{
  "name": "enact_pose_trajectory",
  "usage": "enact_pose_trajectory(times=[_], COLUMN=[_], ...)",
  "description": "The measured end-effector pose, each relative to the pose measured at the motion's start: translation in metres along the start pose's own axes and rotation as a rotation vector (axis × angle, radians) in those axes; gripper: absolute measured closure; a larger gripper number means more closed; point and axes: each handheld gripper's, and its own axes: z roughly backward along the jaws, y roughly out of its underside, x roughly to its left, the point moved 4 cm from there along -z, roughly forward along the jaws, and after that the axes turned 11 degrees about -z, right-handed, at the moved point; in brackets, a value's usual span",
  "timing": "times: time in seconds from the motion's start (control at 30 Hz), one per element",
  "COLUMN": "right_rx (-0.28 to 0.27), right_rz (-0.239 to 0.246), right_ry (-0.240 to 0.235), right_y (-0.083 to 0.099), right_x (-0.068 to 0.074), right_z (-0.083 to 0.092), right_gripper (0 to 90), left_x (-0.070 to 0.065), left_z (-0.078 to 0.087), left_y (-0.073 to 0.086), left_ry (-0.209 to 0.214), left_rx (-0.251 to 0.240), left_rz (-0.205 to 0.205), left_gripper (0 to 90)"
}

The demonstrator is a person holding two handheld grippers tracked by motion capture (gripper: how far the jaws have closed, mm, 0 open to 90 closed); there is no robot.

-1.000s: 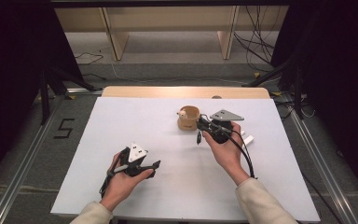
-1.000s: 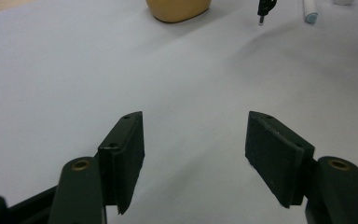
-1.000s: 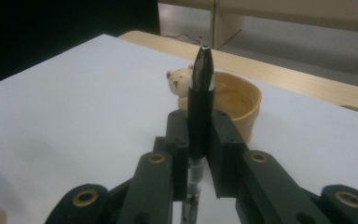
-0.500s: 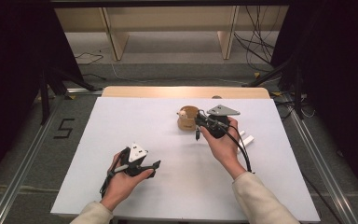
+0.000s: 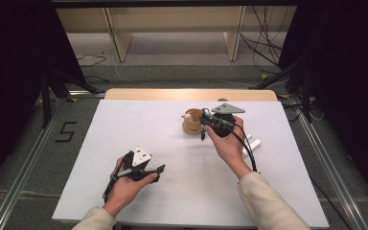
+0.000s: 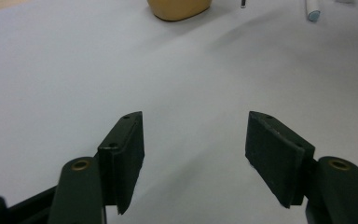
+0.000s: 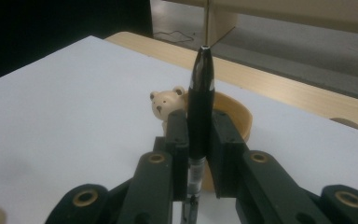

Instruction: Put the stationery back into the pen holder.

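The right gripper (image 7: 198,140) is clamped on a black pen (image 7: 200,93), held upright at the tan bear-faced cup (image 5: 191,122), which stands at about one o'clock from the middle of the white counter (image 5: 124,124). The step in hand looks like getting the pen into the cup. Next, I judge, the pen has to be brought over the cup's mouth, at twelve o'clock from the jaws in the right gripper view, lowered inside, then released. The left gripper (image 6: 193,154) rests at seven o'clock on the counter, jaws apart, holding nothing.
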Motion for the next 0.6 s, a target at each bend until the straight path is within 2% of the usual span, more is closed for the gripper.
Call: enact_pose_trajectory(times=[0.6], right_rx=[0.006], right_rz=[-0.007], right_ry=[0.008], right_y=[-0.015], right_x=[-0.001], right_z=[-0.006], right_gripper=[79.6], left_x=[0.000], left_z=[0.000], left_y=[0.000], left_ry=[0.001], left_rx=[0.003], left_rz=[0.002], left_gripper=[37.1])
